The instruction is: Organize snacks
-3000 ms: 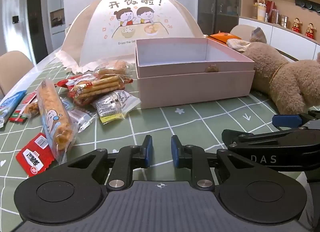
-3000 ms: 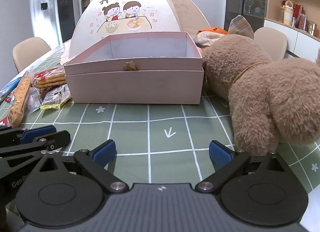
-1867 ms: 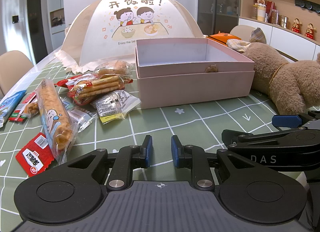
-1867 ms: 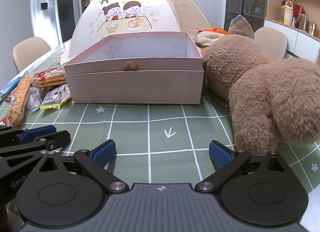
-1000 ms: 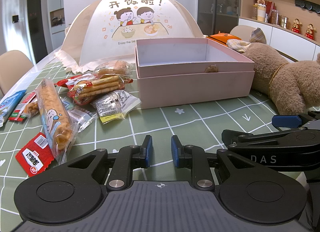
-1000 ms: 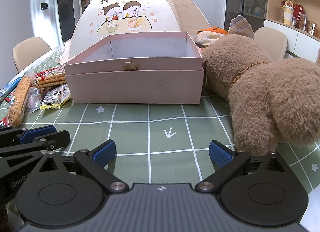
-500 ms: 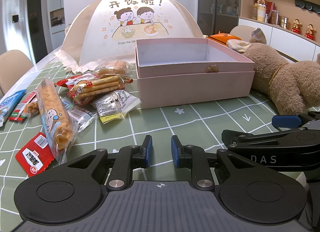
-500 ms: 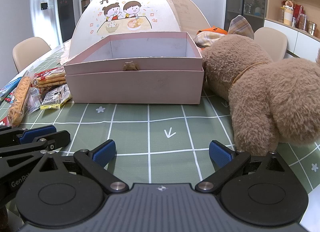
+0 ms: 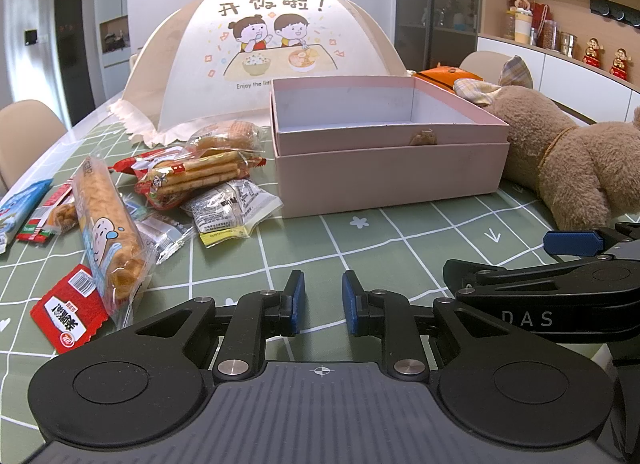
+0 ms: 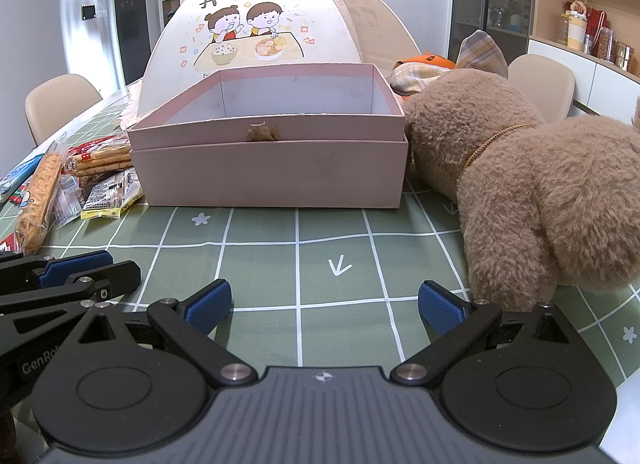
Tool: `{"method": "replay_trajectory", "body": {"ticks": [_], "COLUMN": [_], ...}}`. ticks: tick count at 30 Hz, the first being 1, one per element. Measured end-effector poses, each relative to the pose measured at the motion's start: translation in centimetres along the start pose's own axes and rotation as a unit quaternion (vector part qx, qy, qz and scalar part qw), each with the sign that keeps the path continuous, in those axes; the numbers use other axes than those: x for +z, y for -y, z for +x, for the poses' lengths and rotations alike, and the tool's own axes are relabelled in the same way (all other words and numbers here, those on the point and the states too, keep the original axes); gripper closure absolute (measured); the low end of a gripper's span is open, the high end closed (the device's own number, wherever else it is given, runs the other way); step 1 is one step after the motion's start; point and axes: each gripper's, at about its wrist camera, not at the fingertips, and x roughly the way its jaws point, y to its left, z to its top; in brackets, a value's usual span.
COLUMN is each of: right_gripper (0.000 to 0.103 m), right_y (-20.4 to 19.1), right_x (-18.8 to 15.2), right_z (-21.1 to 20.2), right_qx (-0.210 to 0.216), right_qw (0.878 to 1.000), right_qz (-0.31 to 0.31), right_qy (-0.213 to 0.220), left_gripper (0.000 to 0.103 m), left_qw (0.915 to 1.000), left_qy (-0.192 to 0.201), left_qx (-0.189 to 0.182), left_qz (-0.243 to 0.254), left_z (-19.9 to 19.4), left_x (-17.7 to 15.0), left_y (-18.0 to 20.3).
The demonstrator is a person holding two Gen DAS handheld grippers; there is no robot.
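Hovering low over the green checked tablecloth point(image 9: 360, 248), the left gripper point(image 9: 322, 302) keeps its blue pads a narrow gap apart with nothing between them; the right gripper point(image 10: 325, 306) is spread wide and equally bare. From the left gripper, the snack packets point(image 9: 168, 191) lie scattered at ten to eleven o'clock, well apart from it, and the open pink box point(image 9: 384, 151) stands at twelve to one o'clock. From the right gripper the box sits at twelve, a plush toy point(image 10: 532, 187) at two, touching the box's right side.
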Motion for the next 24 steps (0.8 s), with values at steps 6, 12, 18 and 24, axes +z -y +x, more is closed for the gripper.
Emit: {"method": "replay_trajectory", "body": {"ticks": [6, 12, 18, 24], "right_gripper": [0.003, 0.003, 0.002, 0.002], "right_y": [-0.1, 0.1, -0.1, -0.2], "right_x": [0.0, 0.4, 2.5, 2.7], "right_z": [0.0, -0.2, 0.2, 0.1], "right_qx": [0.0, 0.008, 0.037, 0.052], "right_qw": [1.0, 1.0, 0.99, 0.984], "right_qz": [0.0, 0.017, -0.03, -0.056], "right_qy": [0.0, -0.017, -0.129, -0.16], "left_gripper": [0.079, 0.079, 0.08, 0.077], "left_qw": [1.0, 1.0, 0.9926, 0.9912], "left_qy": [0.0, -0.002, -0.051, -0.003], "left_qx": [0.0, -0.003, -0.07, -0.005], "left_qz": [0.0, -0.004, -0.085, -0.132], "left_z": [0.0, -0.1, -2.5, -5.5], "left_x": [0.0, 0.0, 3.4, 7.8], "left_y": [0.0, -0.2, -4.5, -16.1]}}
